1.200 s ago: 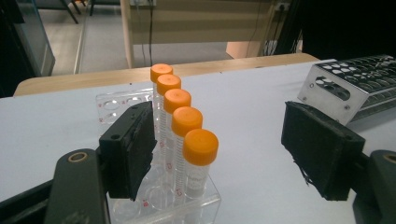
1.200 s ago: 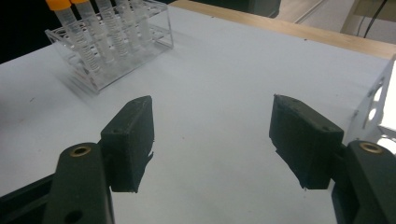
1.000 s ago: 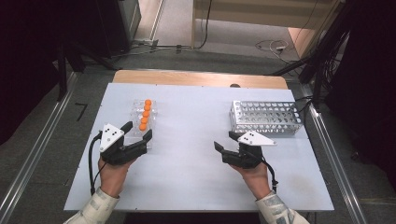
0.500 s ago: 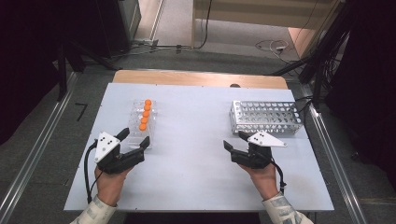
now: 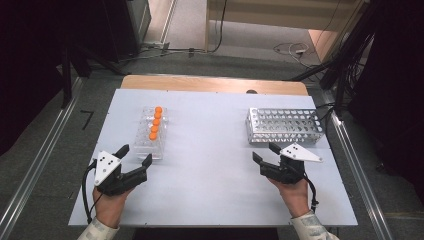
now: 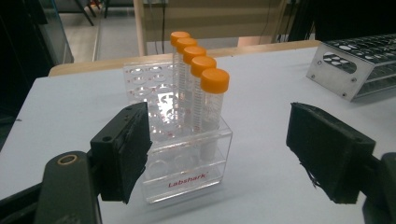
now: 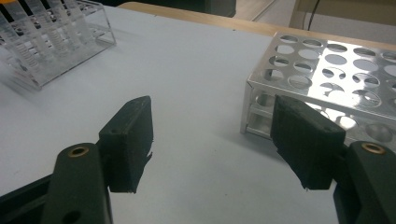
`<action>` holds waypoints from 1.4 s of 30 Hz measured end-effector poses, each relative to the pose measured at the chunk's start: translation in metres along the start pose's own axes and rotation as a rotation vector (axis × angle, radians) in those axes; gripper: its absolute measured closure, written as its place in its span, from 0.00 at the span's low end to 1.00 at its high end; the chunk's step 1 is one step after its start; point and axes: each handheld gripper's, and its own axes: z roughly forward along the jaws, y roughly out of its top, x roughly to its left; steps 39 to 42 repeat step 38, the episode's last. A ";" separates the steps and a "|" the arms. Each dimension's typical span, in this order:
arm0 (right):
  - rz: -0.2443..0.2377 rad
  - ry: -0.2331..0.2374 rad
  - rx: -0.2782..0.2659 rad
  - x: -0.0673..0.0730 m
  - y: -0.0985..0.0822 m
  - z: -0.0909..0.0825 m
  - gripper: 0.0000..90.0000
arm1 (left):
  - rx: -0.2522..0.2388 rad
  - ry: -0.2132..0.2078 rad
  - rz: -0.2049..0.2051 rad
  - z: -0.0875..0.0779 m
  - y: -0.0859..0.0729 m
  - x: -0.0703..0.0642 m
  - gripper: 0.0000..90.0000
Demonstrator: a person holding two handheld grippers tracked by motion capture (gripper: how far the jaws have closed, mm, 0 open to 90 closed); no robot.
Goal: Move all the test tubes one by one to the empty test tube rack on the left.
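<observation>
1. Orange-capped tubes [image 5: 155, 122], five in a row, are standing upright in a clear rack [image 5: 150, 145] on the table's [image 5: 210, 150] left side.
2. Left gripper [image 5: 134, 156] is hovering just before that rack, jaws spread, gripping nothing.
3. Right gripper [image 5: 264, 153] is hovering near the metal rack [image 5: 283, 126]; jaws spread, empty.

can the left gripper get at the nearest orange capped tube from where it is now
Probably yes: the left gripper stands open just short of the clear rack, and nothing lies between it and the nearest tube.
</observation>
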 end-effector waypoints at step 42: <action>0.222 -0.335 0.067 -0.111 -0.073 -0.067 0.25 | 0.122 0.186 -0.071 -0.016 -0.039 0.060 0.19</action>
